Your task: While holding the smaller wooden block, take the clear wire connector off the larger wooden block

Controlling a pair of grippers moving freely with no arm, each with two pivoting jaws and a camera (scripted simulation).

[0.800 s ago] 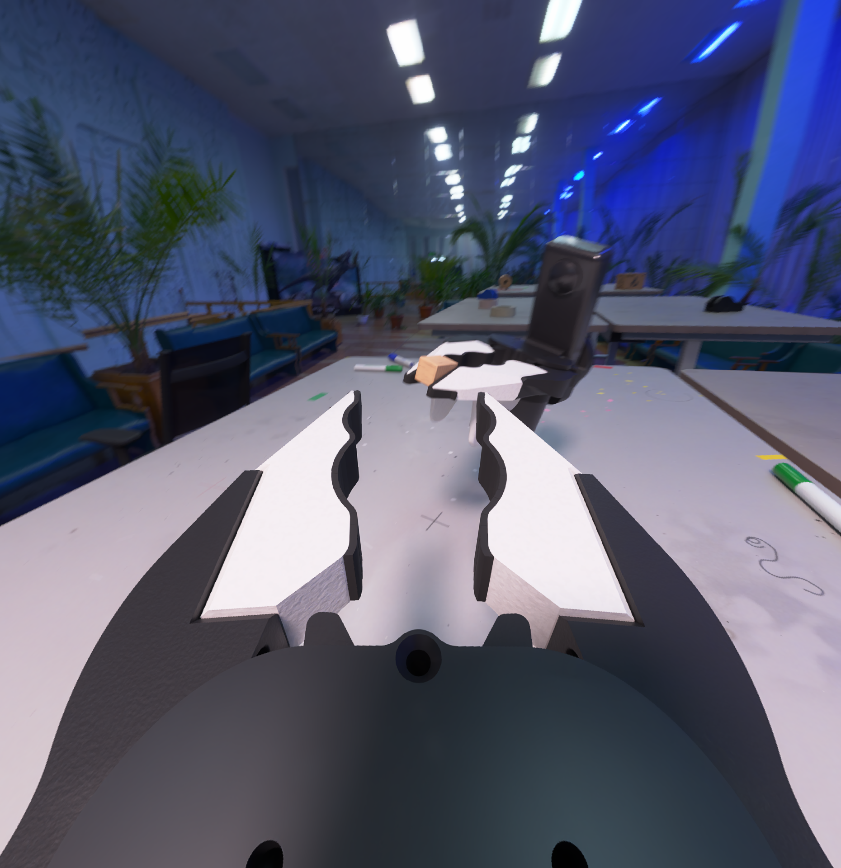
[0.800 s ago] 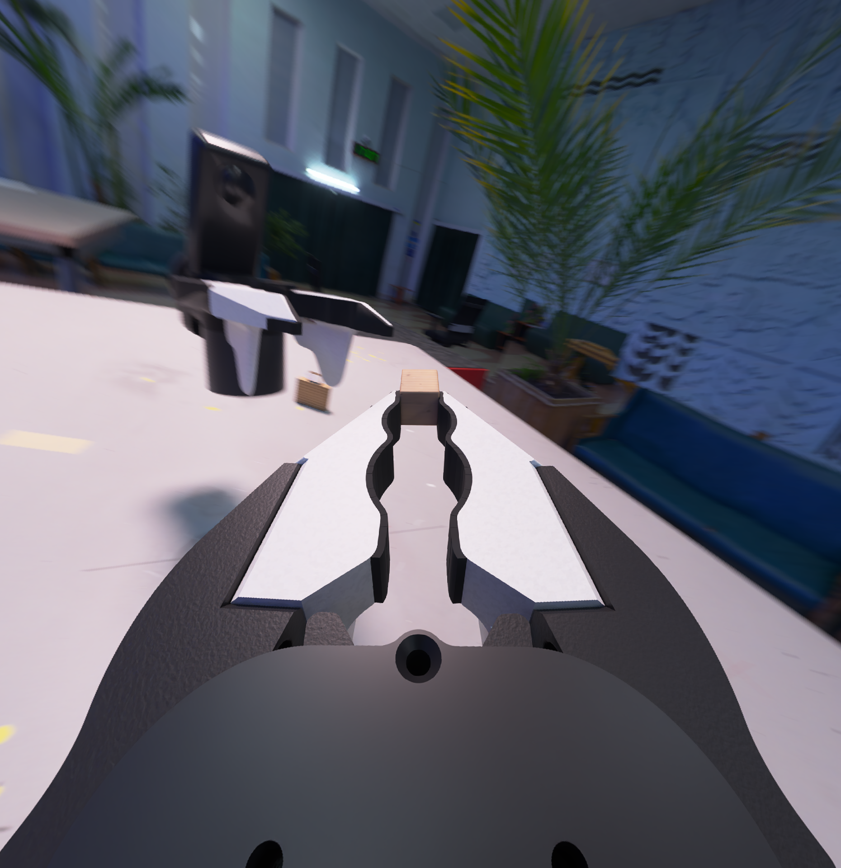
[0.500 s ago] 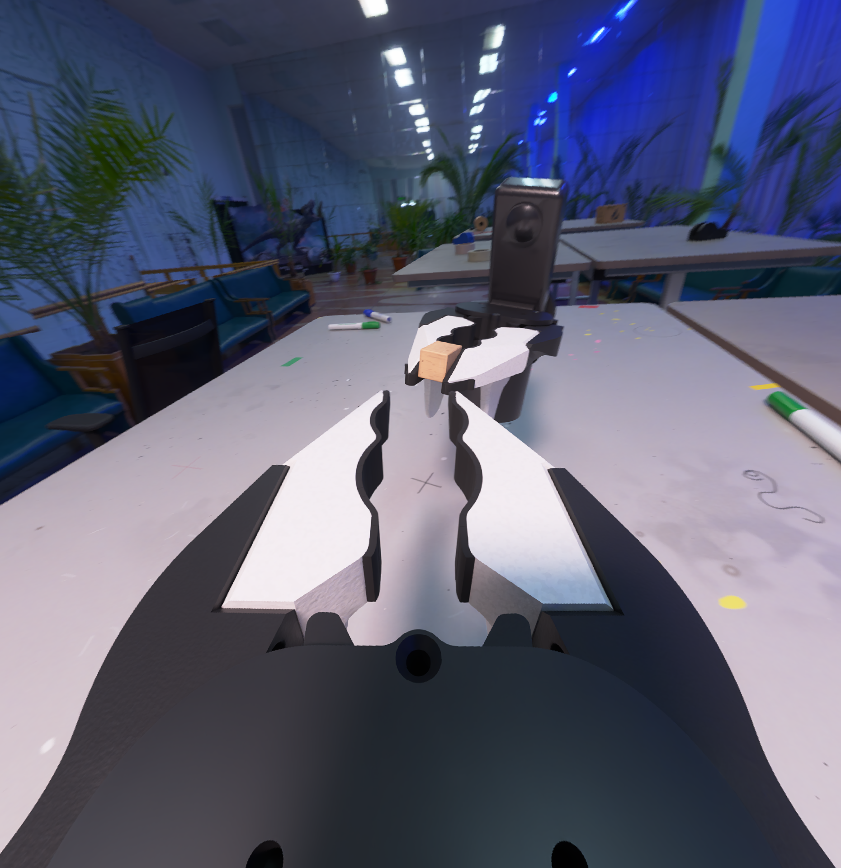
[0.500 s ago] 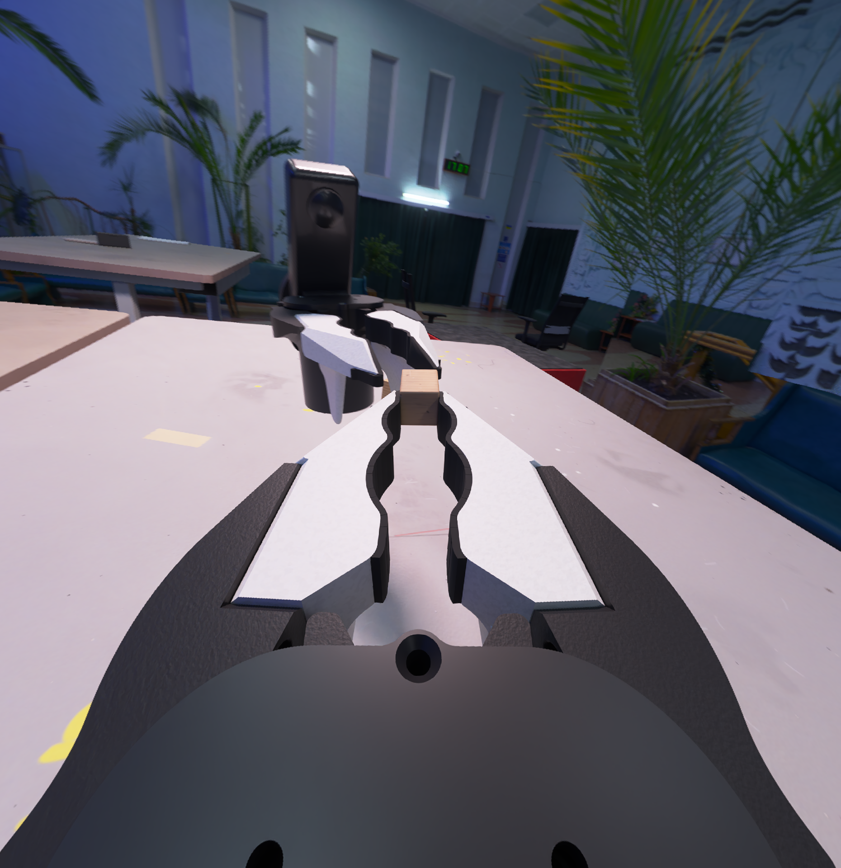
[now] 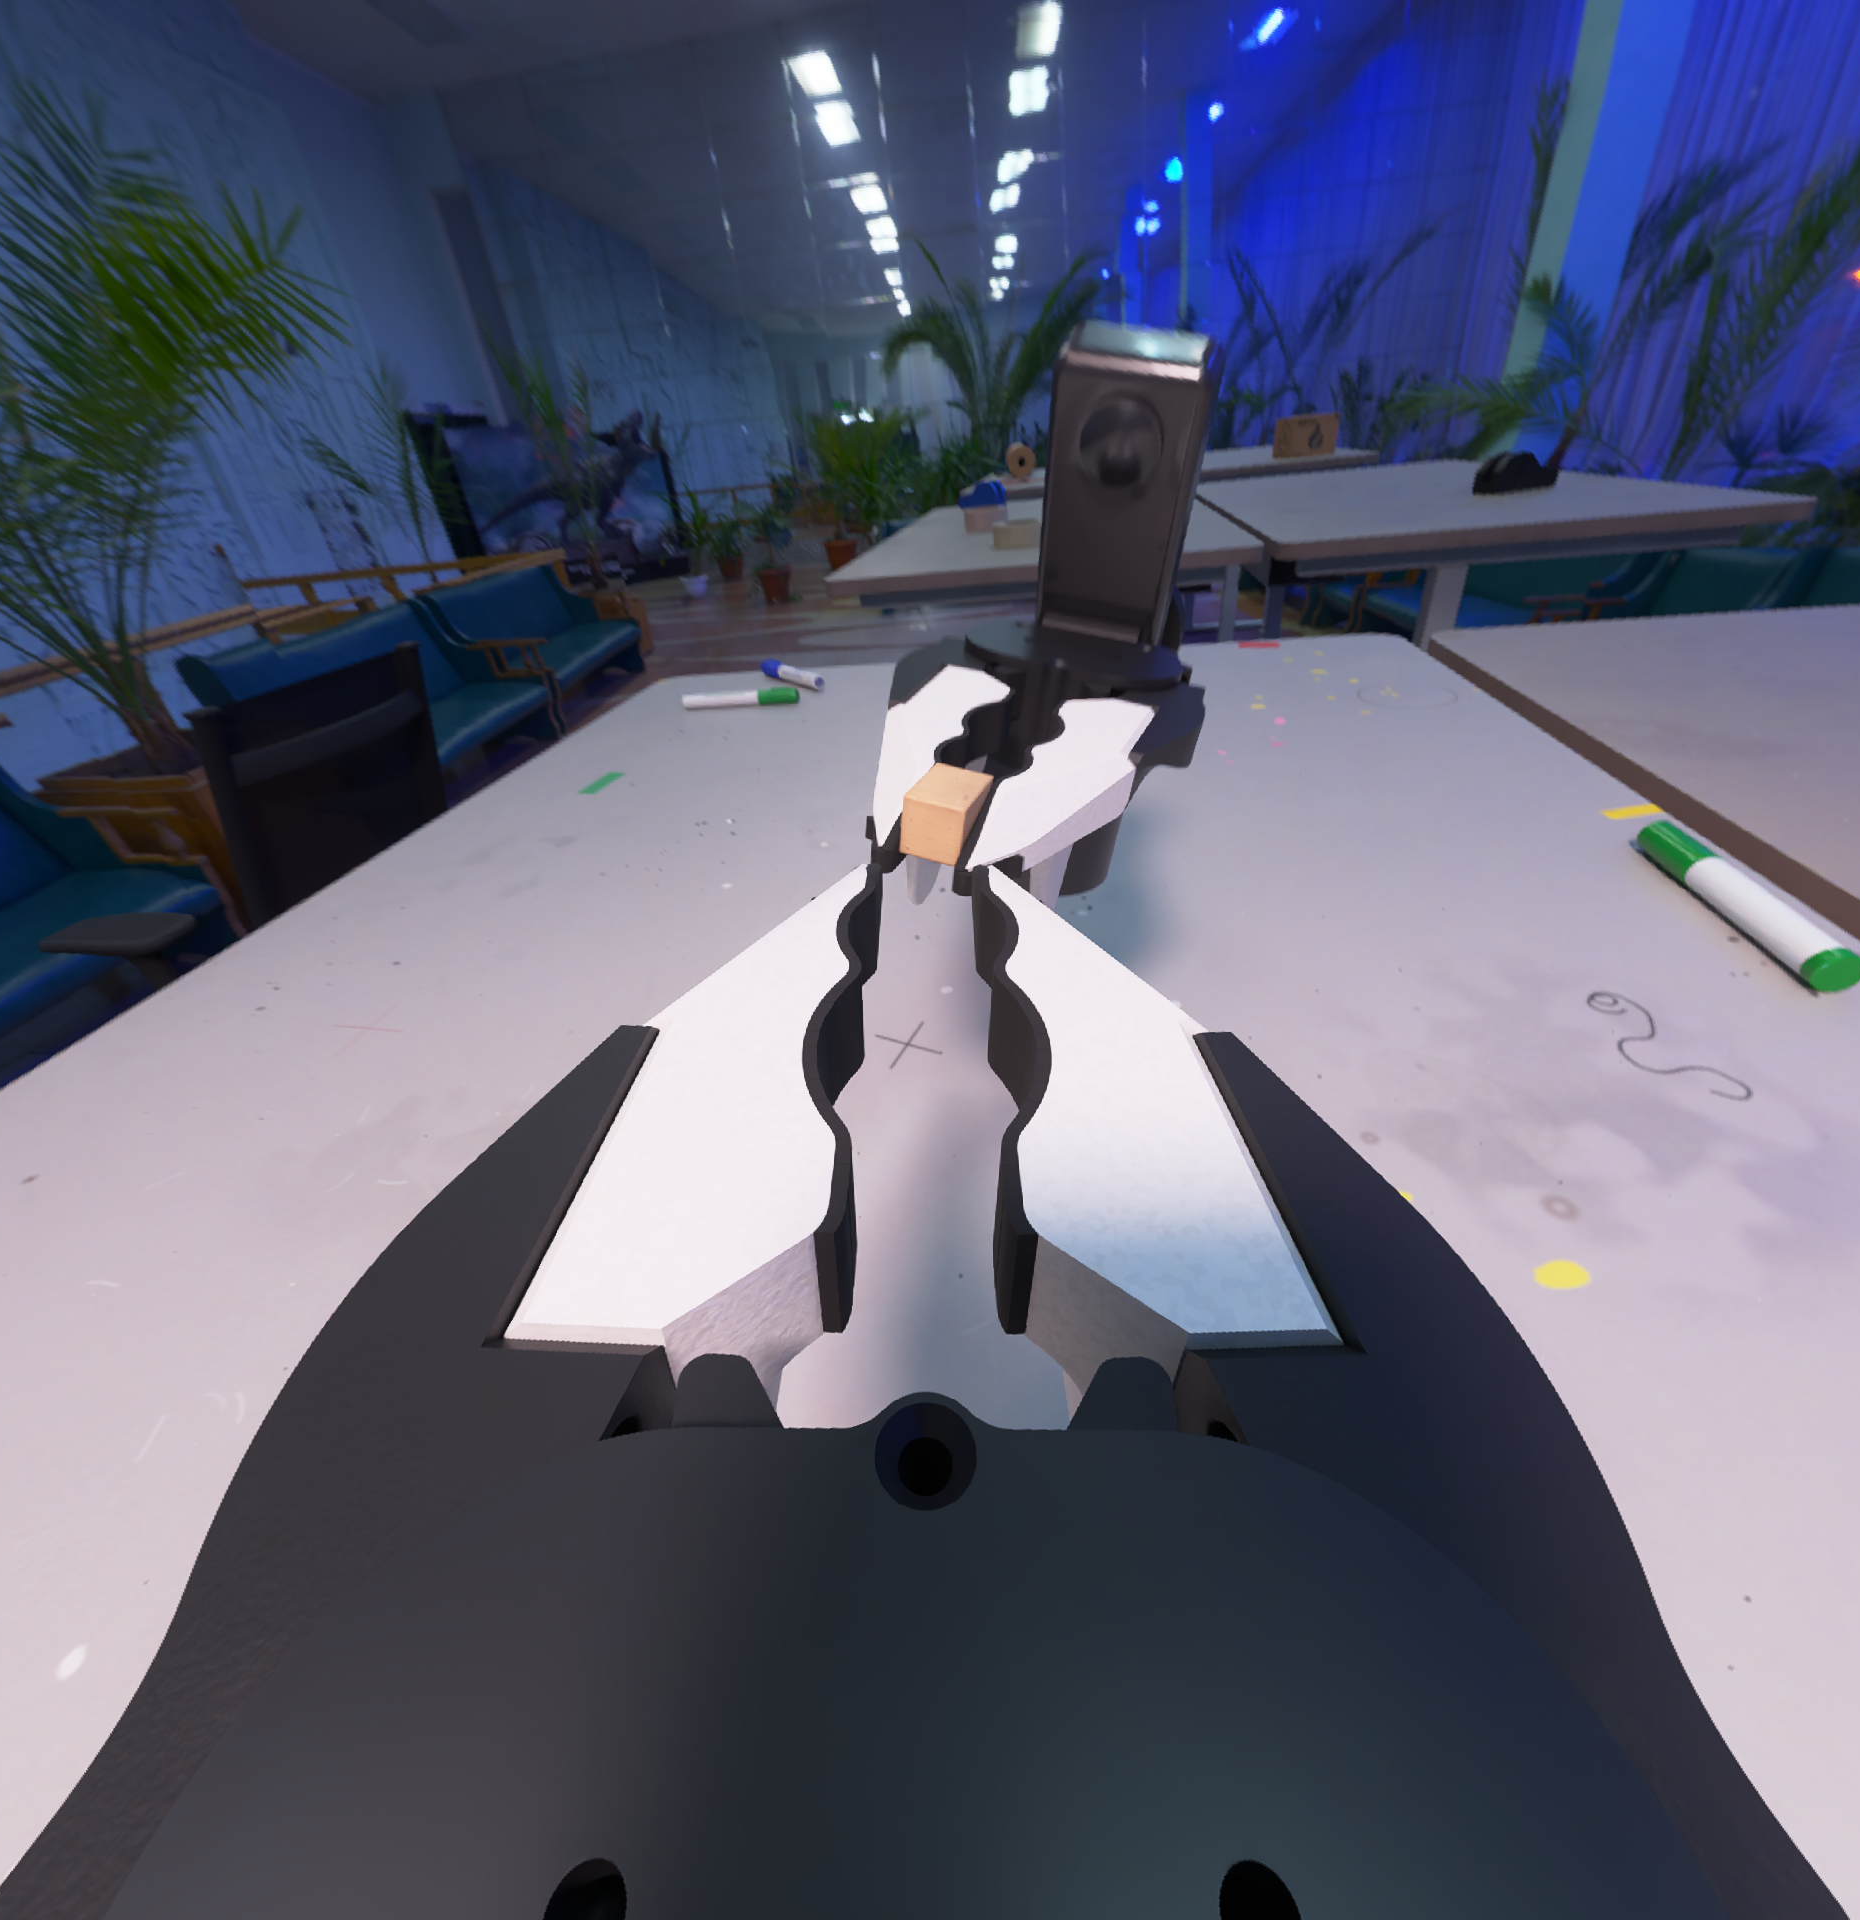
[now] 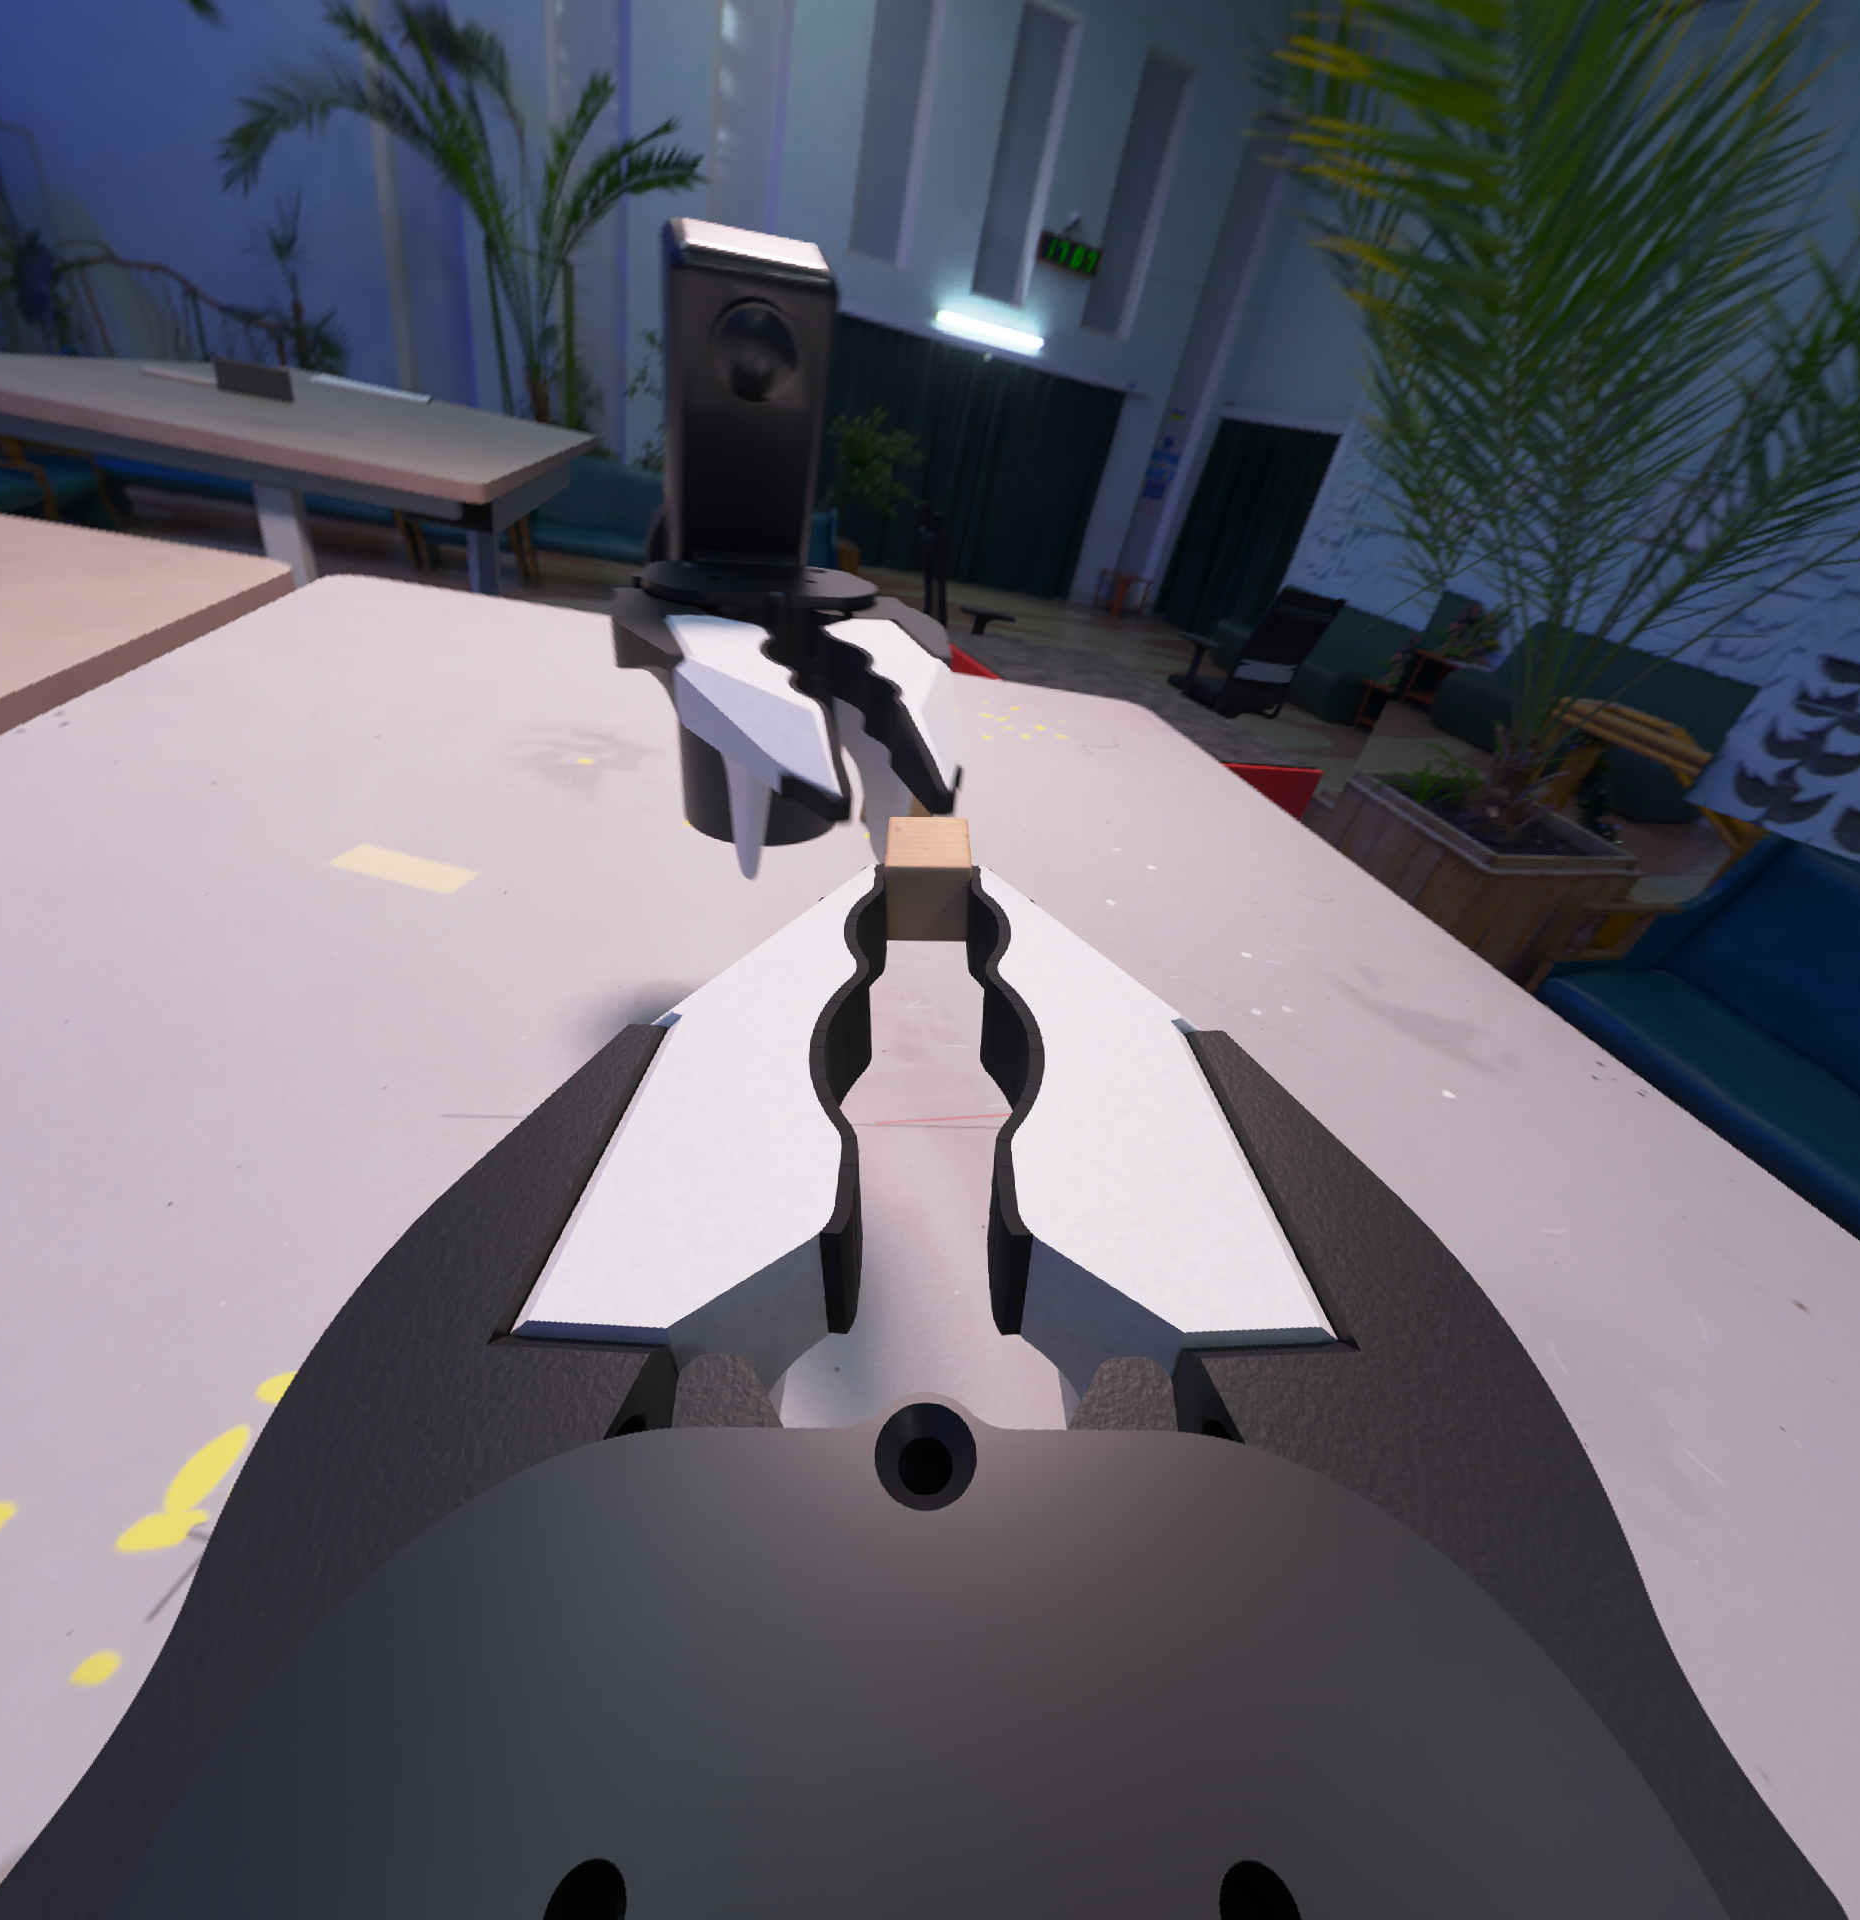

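Observation:
My right gripper (image 6: 926, 883) is shut on the smaller wooden block (image 6: 926, 894), a tan cube pinched at its fingertips above the white table (image 6: 282, 935). The left wrist view shows that gripper (image 5: 952, 847) facing me with the block (image 5: 938, 821) just beyond my left fingertips. My left gripper (image 5: 924, 883) is open with a narrow gap and nothing visible between its jaws. In the right wrist view it (image 6: 812, 831) hovers just behind and left of the held block. The larger wooden block and the clear wire connector are not clearly visible in either view.
A green-capped marker (image 5: 1747, 920) lies at the right of the table. Another green marker (image 5: 739, 698) and a blue one (image 5: 791, 673) lie at the far left. A second table (image 5: 1684, 707) adjoins on the right. The table edge (image 6: 1425, 935) drops off toward blue sofas.
My left jaws have narrowed from wide open. The two grippers have drawn closer and now face each other tip to tip. The block on the table seen earlier is hidden behind the left gripper.

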